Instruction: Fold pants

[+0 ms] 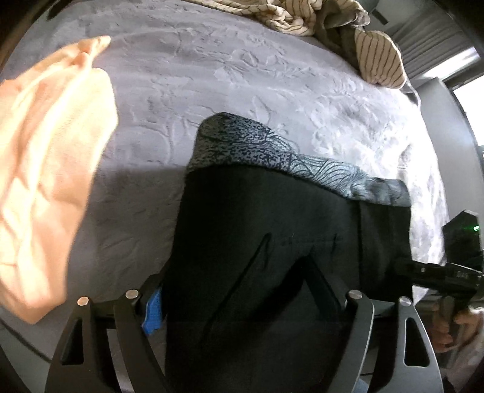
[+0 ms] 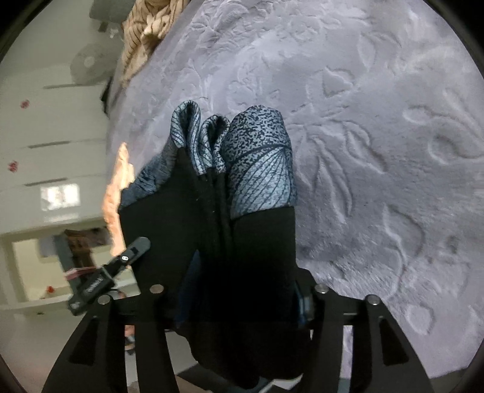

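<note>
The pants (image 1: 272, 229) are black with a blue-grey patterned band (image 1: 242, 145) at the far edge. They hang over the grey bed cover (image 1: 211, 75). My left gripper (image 1: 239, 299) is shut on the black cloth, which drapes over its fingers; a blue pad (image 1: 152, 314) shows at the left finger. In the right wrist view the pants (image 2: 236, 241) bunch in folds, patterned band (image 2: 260, 163) uppermost. My right gripper (image 2: 239, 305) is shut on the black cloth. The right gripper (image 1: 438, 275) also shows at the right edge of the left wrist view.
A peach garment (image 1: 51, 169) lies at the left of the bed. Striped cream bedding (image 1: 302, 15) is heaped at the far end. The bed's edge, white drawers (image 2: 45, 136) and a fan (image 2: 90, 63) show at left in the right wrist view.
</note>
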`<state>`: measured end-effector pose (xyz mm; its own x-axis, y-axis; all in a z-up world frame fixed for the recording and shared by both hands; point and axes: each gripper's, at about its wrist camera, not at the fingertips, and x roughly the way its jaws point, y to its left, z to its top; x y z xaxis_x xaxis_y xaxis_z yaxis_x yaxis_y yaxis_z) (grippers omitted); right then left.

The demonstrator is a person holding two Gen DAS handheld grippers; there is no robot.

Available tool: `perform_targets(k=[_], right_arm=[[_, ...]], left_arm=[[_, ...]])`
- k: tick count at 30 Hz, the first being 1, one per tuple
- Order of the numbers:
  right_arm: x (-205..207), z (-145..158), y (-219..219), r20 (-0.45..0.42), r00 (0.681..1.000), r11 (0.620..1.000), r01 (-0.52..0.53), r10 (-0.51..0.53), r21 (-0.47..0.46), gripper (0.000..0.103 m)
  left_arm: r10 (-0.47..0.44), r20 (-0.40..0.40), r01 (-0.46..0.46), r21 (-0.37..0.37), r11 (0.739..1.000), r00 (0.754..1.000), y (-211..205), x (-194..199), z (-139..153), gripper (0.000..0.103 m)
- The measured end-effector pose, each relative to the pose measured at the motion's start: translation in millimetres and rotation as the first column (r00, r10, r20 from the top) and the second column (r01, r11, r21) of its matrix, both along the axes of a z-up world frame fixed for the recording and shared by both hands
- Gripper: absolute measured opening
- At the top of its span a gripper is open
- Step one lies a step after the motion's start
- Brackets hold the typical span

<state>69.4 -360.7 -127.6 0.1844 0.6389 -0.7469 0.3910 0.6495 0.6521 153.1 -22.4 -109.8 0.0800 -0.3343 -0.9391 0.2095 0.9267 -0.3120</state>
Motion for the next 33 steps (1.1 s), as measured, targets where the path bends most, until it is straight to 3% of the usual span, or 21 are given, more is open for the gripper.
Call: perform_targets(k=[4,11,16,22,23,33], right_arm=[[4,19,9,-0.026,0.998,0.992,-0.052,0.049,-0.111,0.064],[-6,51,5,-0.008,0.999,0.970,-0.044,0.043,-0.241,0.066],[-15,69,5,0.020,0.999,0.957,-0.031,0.038,-0.290,0.071],[-19,83,23,0.030,0.997,0.924,-0.061,0.078,-0.377,0.077],[-19,84,26,0.028,0.996,0.917,-0.069,0.087,-0.392,0.082],[-21,98,55,0.062,0.994,0.875,-0.051,0.092,-0.481,0.087]], left_arm=[[-0.019,0.054,0.013,0.112,0.994,0.998,-3,-13,16,0.082],[-0.029,0.046,0.019,0.205,0.979,0.999,1,-35,33,0.082],[-0.053,0.027,0.046,0.216,0.975,0.998,5,-49,48,0.082],[-0.068,0.070,0.050,0.234,0.971,0.995,5,-57,65,0.082],[-0.069,0.074,0.050,0.235,0.971,0.995,4,-58,66,0.082],[-0.111,0.095,0.083,0.260,0.962,0.989,-10,-61,67,0.082]])
